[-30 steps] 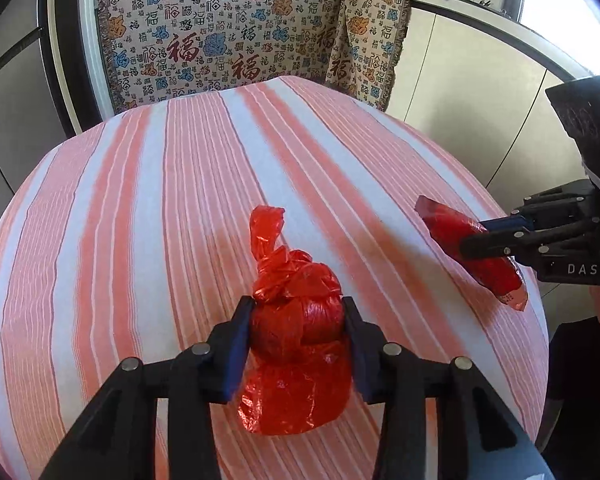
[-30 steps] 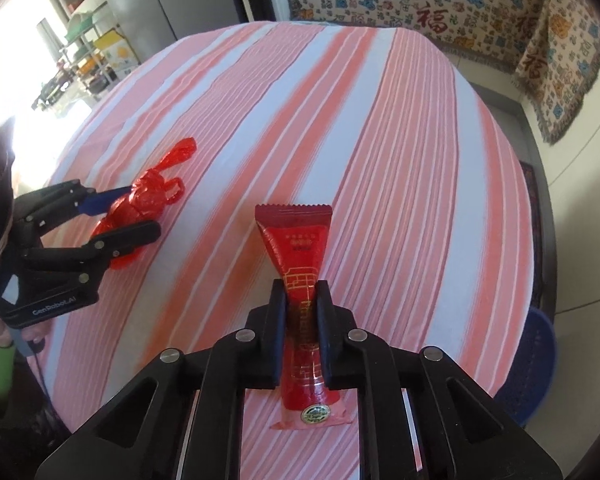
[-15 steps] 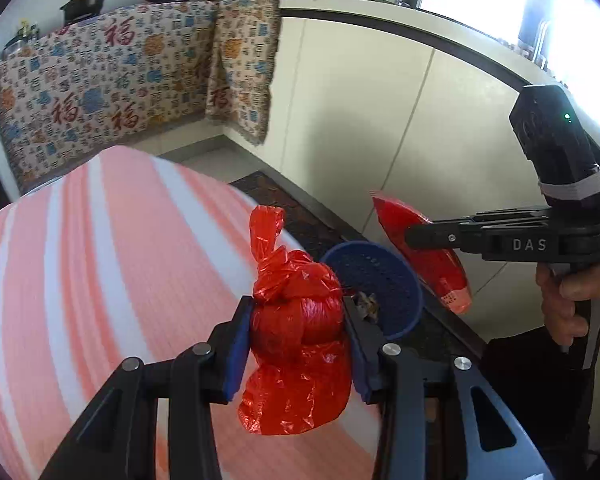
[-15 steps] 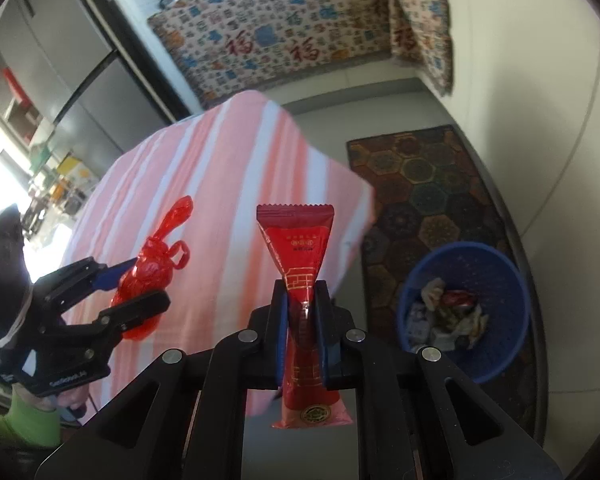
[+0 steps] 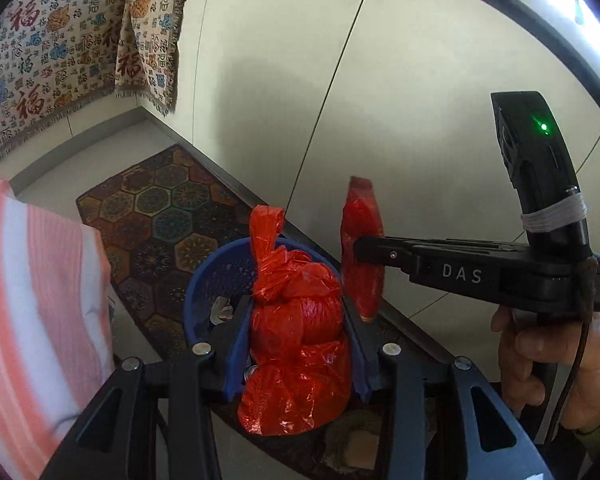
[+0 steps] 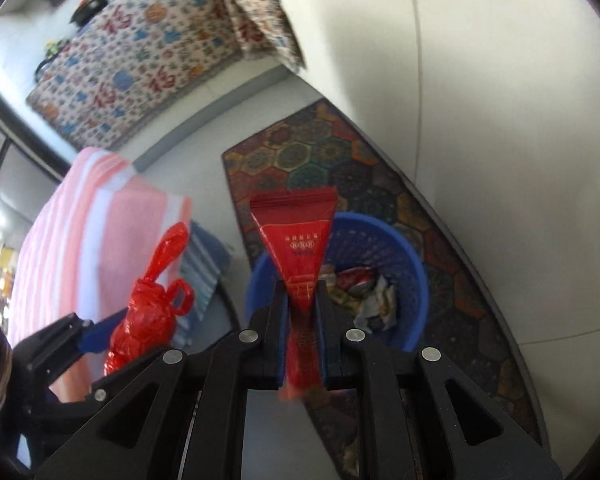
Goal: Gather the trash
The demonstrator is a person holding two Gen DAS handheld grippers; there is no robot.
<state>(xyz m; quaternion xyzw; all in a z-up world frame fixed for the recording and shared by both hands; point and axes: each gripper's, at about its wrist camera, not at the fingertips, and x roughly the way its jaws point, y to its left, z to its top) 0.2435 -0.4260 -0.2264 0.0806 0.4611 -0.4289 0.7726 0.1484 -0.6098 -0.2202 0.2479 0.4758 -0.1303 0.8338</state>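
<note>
Clamped between the blue-padded fingers of the left gripper [image 5: 296,344], in the left wrist view, sits a knotted red plastic bag [image 5: 298,336] — its twisted top pokes upward and its crinkled bottom bulges out below the pads. Directly behind and below the bag is a round blue perforated plastic basket [image 5: 216,280] on the floor, with scraps of pale paper visible inside near its left wall. The basket stands on a dark rug patterned with coloured hexagons [image 5: 160,208]. At left hangs the edge of a pink-and-white striped tablecloth [image 5: 40,300]. At right, a bare hand [image 5: 556,364] holds the right gripper [image 5: 360,250], whose black body carries the white letters "DAS" and a lit green light; its fingers are pressed on a flat red foil packet [image 5: 362,240], seen edge-on, just right of the basket. On the far wall hangs a cream fabric printed with red Chinese "福" characters [image 5: 60,40].

From the right wrist view, the right gripper [image 6: 302,320] pinches the red foil packet [image 6: 300,252] near its narrow lower part — gold printing shows on it, too small to read. The packet hangs over the blue basket [image 6: 412,272], which holds crumpled wrappers and paper. At left, the left gripper [image 6: 116,332] holds the red bag [image 6: 152,308] beside the striped tablecloth [image 6: 80,220], near the basket's left side. The hexagon rug [image 6: 360,168] lies beneath the basket.
</note>
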